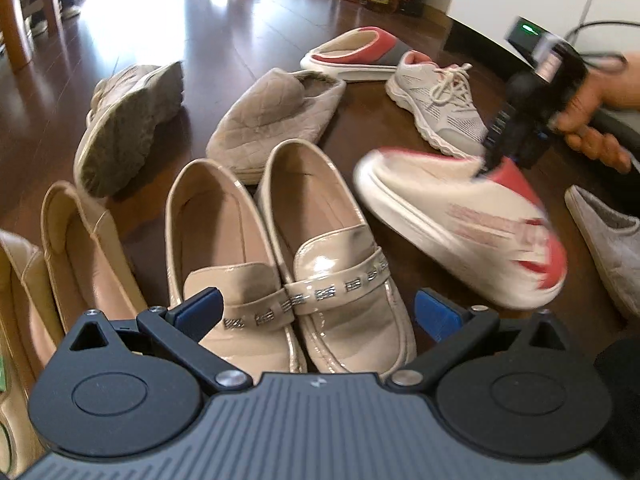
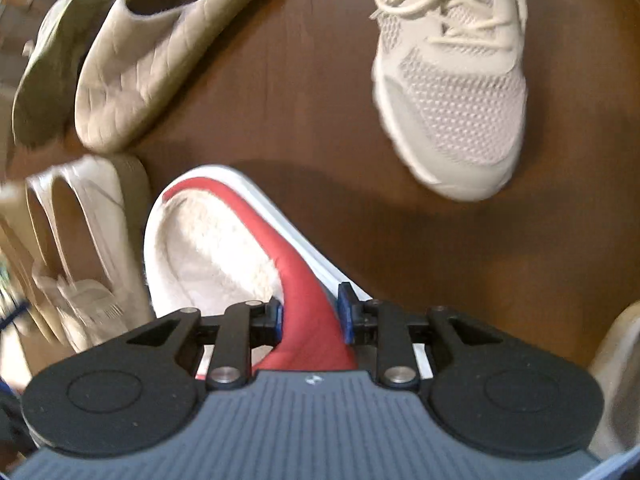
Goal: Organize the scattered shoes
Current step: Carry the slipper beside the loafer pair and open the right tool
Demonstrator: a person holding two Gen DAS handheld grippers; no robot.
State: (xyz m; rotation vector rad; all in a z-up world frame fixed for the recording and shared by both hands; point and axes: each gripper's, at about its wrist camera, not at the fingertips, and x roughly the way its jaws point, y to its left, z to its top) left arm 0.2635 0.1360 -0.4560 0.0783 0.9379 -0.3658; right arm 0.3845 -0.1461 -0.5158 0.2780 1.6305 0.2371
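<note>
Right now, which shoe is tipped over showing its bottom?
The beige slipper at far left, lying on its side, sole out. The other shoes sit upright.

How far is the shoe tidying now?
Done: the glossy beige loafers stand paired side by side. In hand: the right claw is shut on the red upper of one red-and-white slipper. Left: its mate, the white sneaker, the quilted slipper and the overturned shoe.

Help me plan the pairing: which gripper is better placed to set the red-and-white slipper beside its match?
Right. The right gripper is already shut on the red-and-white slipper, which looks lifted, while the left gripper hangs open over the beige loafers, far from the matching slipper.
</note>
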